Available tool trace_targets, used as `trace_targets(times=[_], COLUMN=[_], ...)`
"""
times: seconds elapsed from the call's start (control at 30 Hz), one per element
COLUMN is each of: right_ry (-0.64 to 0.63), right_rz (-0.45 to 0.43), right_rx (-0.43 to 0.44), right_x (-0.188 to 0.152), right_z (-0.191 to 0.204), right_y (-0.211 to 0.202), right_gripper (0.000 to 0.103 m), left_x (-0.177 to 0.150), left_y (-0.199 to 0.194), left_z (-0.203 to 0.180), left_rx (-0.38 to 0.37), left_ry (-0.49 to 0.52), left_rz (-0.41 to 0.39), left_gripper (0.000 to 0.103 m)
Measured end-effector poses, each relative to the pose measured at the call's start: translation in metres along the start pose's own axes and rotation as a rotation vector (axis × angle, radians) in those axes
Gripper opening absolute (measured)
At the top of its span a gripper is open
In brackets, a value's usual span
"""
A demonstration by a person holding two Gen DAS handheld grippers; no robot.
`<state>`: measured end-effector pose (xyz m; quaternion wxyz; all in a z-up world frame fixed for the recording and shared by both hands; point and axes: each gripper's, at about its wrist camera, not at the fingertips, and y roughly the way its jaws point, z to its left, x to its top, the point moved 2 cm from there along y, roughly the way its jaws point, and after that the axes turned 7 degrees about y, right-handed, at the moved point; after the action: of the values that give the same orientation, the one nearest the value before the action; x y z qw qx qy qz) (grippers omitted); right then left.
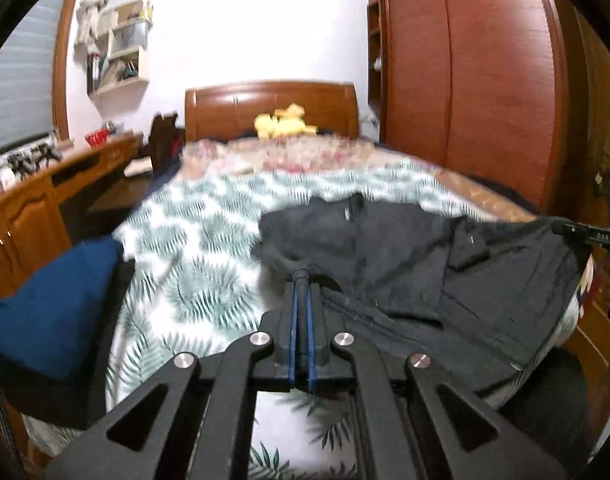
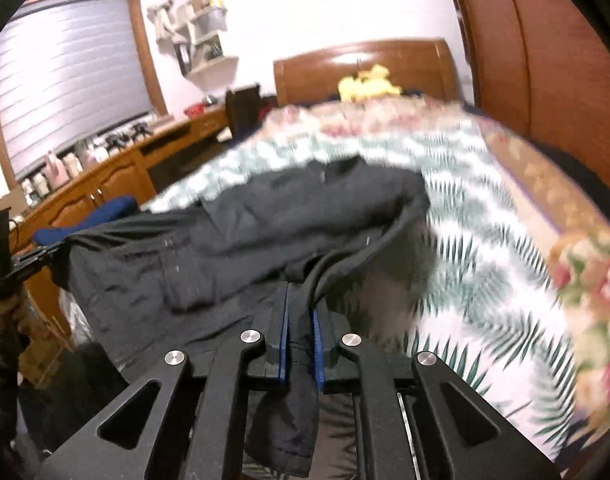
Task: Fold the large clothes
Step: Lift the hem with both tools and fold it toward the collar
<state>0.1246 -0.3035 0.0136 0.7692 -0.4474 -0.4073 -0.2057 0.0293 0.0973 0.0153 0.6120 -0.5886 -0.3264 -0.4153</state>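
A large black garment is stretched across the near end of the bed, its near edge raised off the leaf-patterned cover. My left gripper is shut on the garment's left corner, with fabric bunched at its fingertips. In the right wrist view my right gripper is shut on the other corner of the black garment, and a fold of cloth hangs down between the blue pads. Each gripper shows in the other's view: the right gripper at the right, the left gripper at the left, held by a hand.
A blue cushion sits on a dark chair left of the bed. A wooden desk runs along the left wall under a window. A red-brown wardrobe stands on the right. A floral quilt and a yellow plush toy lie by the headboard.
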Motion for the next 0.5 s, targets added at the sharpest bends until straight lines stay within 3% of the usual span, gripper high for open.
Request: trace_targets(times=[0.23,0.5], right_ry=[-0.071,-0.119], right_rz=[-0.128,-0.225], right_rx=[0.008,0.027], right_x=[0.042,0.055], right_z=[0.030,0.054], right_y=[-0.070,-0.141], right_gripper=[0.007,0.006], left_x=[0.045,0.067], left_y=[-0.059,-0.121], left_z=[-0.003,-0.011], left_rx=[0.044,0.029], left_ry=[0.036,0.060], left_rz=[-0.119,-0.226], left_gripper=[0.001,0.001])
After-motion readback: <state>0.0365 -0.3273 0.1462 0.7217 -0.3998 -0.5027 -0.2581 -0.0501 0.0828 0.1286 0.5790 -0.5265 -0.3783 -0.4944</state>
